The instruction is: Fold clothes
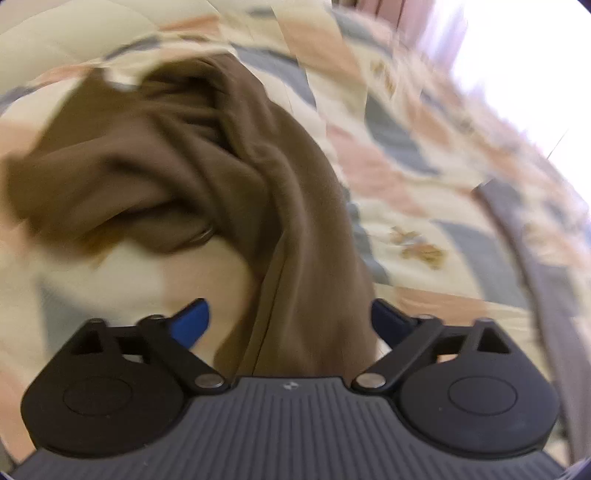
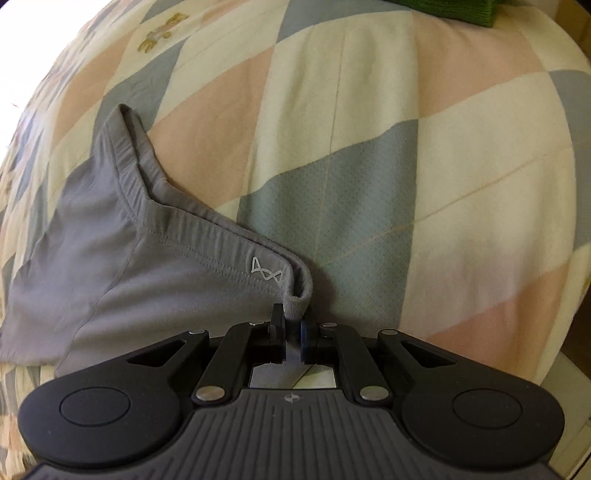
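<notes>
In the left wrist view a crumpled brown garment (image 1: 177,155) lies on the checked bedspread (image 1: 424,192). One strip of it runs down between the fingers of my left gripper (image 1: 290,321), whose blue pads stand wide apart. The view is blurred. In the right wrist view a grey garment (image 2: 110,258) with an elastic waistband and a small white logo lies on the bedspread (image 2: 369,147) at the left. My right gripper (image 2: 293,332) is shut on the corner of its waistband.
The bed cover has a pink, cream and grey-blue diamond pattern. A green cloth (image 2: 443,11) lies at the far top edge in the right wrist view. A bright window (image 1: 535,55) and a dark strip (image 1: 517,240) show at the right in the left wrist view.
</notes>
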Available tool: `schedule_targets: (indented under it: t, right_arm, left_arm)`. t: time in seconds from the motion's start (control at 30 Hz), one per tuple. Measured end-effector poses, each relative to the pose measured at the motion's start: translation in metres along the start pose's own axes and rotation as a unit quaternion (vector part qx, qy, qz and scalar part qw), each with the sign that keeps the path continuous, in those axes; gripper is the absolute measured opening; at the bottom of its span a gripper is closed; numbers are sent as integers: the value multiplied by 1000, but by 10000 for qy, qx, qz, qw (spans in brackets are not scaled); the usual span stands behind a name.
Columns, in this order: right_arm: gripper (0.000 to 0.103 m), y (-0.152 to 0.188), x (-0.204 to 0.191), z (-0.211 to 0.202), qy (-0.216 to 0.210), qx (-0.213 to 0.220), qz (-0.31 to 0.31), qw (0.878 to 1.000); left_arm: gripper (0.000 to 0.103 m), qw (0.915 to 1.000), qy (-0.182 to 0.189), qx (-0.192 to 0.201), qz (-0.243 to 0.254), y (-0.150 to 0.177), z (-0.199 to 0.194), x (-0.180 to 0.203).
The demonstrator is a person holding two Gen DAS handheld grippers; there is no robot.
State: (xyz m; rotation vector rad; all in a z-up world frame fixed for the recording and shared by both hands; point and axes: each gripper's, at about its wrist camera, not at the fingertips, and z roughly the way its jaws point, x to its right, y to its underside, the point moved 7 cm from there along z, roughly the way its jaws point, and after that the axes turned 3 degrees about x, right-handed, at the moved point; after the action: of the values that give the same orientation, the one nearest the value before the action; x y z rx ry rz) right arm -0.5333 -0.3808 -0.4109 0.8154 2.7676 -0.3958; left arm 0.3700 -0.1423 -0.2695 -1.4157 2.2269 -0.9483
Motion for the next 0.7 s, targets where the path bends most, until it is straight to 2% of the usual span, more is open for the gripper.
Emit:
schedule_targets:
  t: [0.03, 0.07, 0.1, 0.27, 0.37, 0.43, 0.47, 0.5, 0.57, 0.63, 0.7]
  right_arm:
    - [7, 1, 0, -1, 39, 36, 46, 10000]
    - [7, 3, 0, -2, 82, 71, 100, 9999]
    - [7, 4, 0, -4, 119, 107, 170, 9997]
    - [7, 5, -8, -11, 263, 273, 336, 9987]
    - [7, 4, -13, -16, 266, 375, 390, 9982]
    - [7, 6, -14, -18, 267, 410, 410, 9980]
    - [8, 8, -15, -18, 258, 417, 420, 9979]
    - [11, 10, -16, -18, 240, 418, 441, 9979]
    - [13, 16, -17, -17, 201, 388, 472, 9979]
    - [15, 21, -17, -19, 156, 368, 425, 9983]
    - [16, 24, -16, -22, 113, 389, 388, 9984]
  left_arm:
    - [45, 9998, -108, 103, 101, -12, 4, 1]
    - [13, 9993, -216, 206, 202, -24, 7, 2]
    - [7, 9985, -325, 308, 304, -37, 11, 3]
    - [7, 9896, -863, 820, 807, -98, 27, 10]
    - [10, 9742, -1765, 1202, 728, -171, 19, -36]
    - [24, 9581, -2381, 1453, 656, -221, 11, -68]
    - [28, 9524, -2646, 1374, 644, -229, 13, -80]
    - [39, 9467, -2900, 1250, 637, -233, 17, -92]
    - [42, 9565, -2717, 1016, 313, -217, 14, -102]
    - [55, 9762, -2027, 766, 61, -176, 7, -94]
    - [61, 9858, -1607, 470, 135, -126, -2, -75]
